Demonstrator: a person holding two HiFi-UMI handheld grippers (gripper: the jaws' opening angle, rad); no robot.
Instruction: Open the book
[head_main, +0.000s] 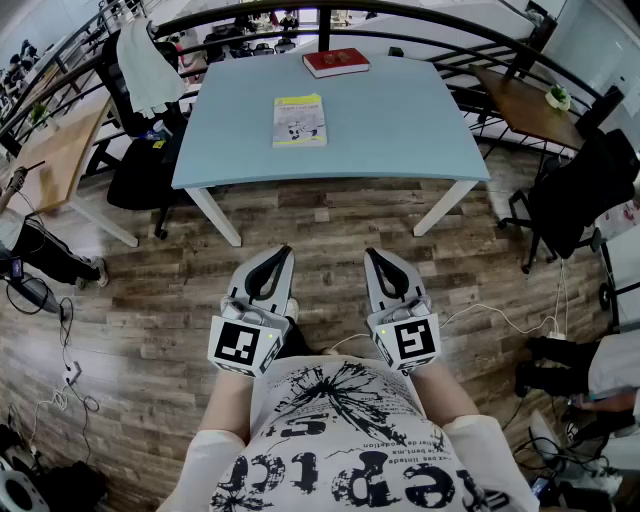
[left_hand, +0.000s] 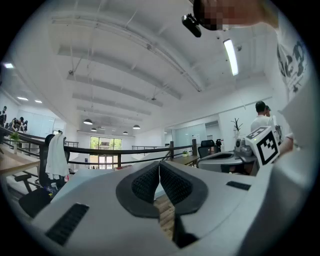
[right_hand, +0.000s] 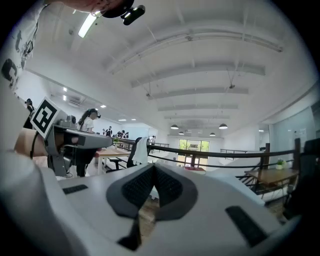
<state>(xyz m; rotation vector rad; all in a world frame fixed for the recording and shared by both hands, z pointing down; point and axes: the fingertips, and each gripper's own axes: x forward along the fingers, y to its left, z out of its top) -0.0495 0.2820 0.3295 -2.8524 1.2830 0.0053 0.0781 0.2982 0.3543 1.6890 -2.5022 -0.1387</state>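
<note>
A thin yellow-and-white book (head_main: 299, 120) lies closed near the middle of the light blue table (head_main: 400, 130). A red book (head_main: 336, 62) lies at the table's far edge. My left gripper (head_main: 284, 250) and right gripper (head_main: 372, 254) are held level close to my body, well short of the table, over the wooden floor. Both are shut with nothing between the pads. In the left gripper view the left gripper (left_hand: 159, 164) has its dark pads pressed together. The right gripper (right_hand: 153, 166) looks the same in its own view.
A railing (head_main: 400, 12) curves behind the table. A chair with a white cloth (head_main: 145, 60) stands at the table's left, next to a wooden desk (head_main: 50, 150). Another desk (head_main: 525, 105) and a dark chair (head_main: 580, 190) stand at the right. Cables (head_main: 500, 320) lie on the floor.
</note>
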